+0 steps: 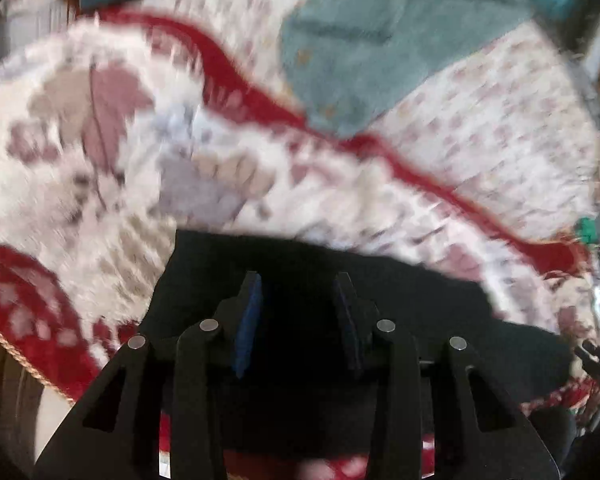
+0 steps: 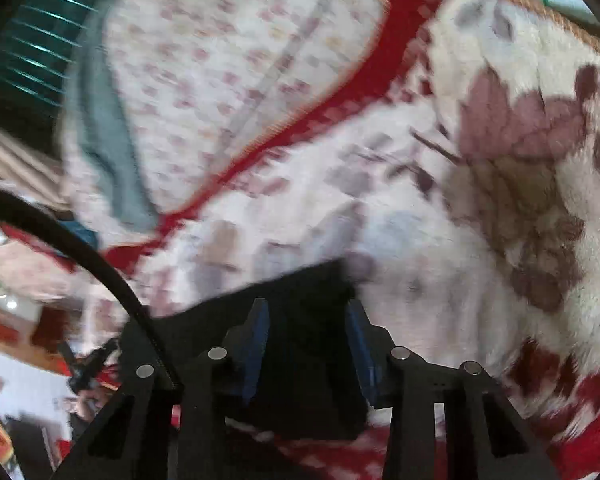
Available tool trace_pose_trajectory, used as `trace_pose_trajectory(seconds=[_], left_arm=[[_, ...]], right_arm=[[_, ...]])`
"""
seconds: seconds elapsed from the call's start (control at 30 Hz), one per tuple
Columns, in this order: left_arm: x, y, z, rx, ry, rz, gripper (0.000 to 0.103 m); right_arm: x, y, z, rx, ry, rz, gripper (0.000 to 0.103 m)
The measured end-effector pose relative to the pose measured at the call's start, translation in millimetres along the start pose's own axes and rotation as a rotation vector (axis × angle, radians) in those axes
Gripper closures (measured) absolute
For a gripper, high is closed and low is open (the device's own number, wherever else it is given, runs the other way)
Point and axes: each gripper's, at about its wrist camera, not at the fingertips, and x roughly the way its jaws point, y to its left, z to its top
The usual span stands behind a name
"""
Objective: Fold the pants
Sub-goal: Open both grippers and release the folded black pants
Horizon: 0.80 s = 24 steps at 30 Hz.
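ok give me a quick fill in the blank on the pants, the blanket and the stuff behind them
1. The pants lying in front of both grippers are ____ in colour.
2. They lie on a fluffy white blanket with a ____ border.
3. Beyond the border, on the small-patterned sheet, lies a grey-____ cloth.
4. The pads of the left gripper are ____.

Missing words: black; red; blue; blue

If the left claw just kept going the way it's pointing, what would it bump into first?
Most likely the black pants, which lie right ahead of the left gripper and between its fingers. Past them is the blanket. Blur makes depth uncertain.
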Motion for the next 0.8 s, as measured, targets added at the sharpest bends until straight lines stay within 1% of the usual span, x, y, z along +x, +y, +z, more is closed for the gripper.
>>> trace_pose_trajectory(seconds=[0.03,0.07,0.1,0.13,0.17,0.2,0.23,0.27,0.3,0.33,0.4,0.43,0.47,0.5,0.53,0.6,0.63,0.67,0.7,0.77,0.8], left_arm=[[-8.6,-3.7,-0.7,-0.009,-0.009,-0.039,0.068],[-20.2,-11.8,-1.1,-0.024,-0.018,-0.106,0.068],[-29.2,-23.3,-1.4,-0.035,-0.021,-0.181,0.068],[-32.3,-30.9,-1.2,-0.046,-0.019,-0.227,0.066],[-34.6,-44.3,-1.0,-0.073,-0.009,-0.311,0.063],[-34.5,-54.4,-0.1,-0.095,-0.003,-0.377,0.059],[-32.6,-70.1,-2.2,-0.127,-0.002,-0.478,0.056],[-28.9,-80.4,-3.6,-0.151,0.002,-0.542,0.055],[-23.8,-91.5,-4.7,-0.171,0.014,-0.600,0.050],[-16.6,-103.7,-6.2,-0.185,0.032,-0.646,0.049],[1.0,-122.8,-10.2,-0.207,0.069,-0.668,0.049],[11.8,-129.9,-13.9,-0.212,0.093,-0.678,0.048],[22.8,-135.9,-19.7,-0.214,0.119,-0.682,0.048],[31.7,-138.9,-25.1,-0.211,0.142,-0.667,0.048],[42.5,-140.9,-32.1,-0.217,0.194,-0.610,0.048],[52.4,-143.8,-34.7,-0.213,0.234,-0.560,0.048],[54.9,-144.5,-35.5,-0.215,0.239,-0.560,0.048],[56.6,-145.2,-36.1,-0.219,0.243,-0.568,0.048],[58.7,-145.6,-36.0,-0.221,0.249,-0.572,0.048],[62.8,-144.5,-38.5,-0.235,0.264,-0.572,0.048],[63.8,-142.1,-38.8,-0.243,0.266,-0.573,0.048]], right_arm=[[-3.3,11.9,-4.0,-0.053,-0.012,0.052,0.064],[-2.9,29.1,-9.2,-0.143,-0.010,0.078,0.064],[2.4,45.4,-13.5,-0.237,0.006,0.061,0.064],[17.2,61.2,-18.2,-0.352,0.053,0.010,0.064],[34.5,63.9,-19.1,-0.406,0.092,-0.041,0.064],[54.2,59.6,-17.3,-0.430,0.131,-0.097,0.064],[83.6,45.3,-13.0,-0.426,0.185,-0.197,0.070],[103.4,30.4,-5.8,-0.388,0.197,-0.245,0.072],[105.3,24.6,2.3,-0.368,0.124,-0.189,0.072],[104.6,21.4,10.1,-0.355,0.090,-0.167,0.073],[99.1,16.0,16.5,-0.297,0.085,-0.128,0.073],[91.5,16.0,15.8,-0.293,0.071,-0.127,0.073],[80.0,18.4,14.7,-0.304,0.048,-0.147,0.072],[62.6,22.4,11.0,-0.313,0.010,-0.157,0.072],[50.5,27.2,6.3,-0.319,-0.012,-0.142,0.071],[36.3,34.4,-3.2,-0.339,-0.038,-0.103,0.069],[37.3,37.9,-7.9,-0.358,-0.034,-0.094,0.065],[49.7,41.8,-10.1,-0.380,-0.005,-0.090,0.065],[71.0,42.1,-9.0,-0.409,0.043,-0.119,0.065],[111.6,32.0,-3.7,-0.420,0.107,-0.211,0.065],[114.2,30.4,0.9,-0.436,0.042,-0.182,0.065]])
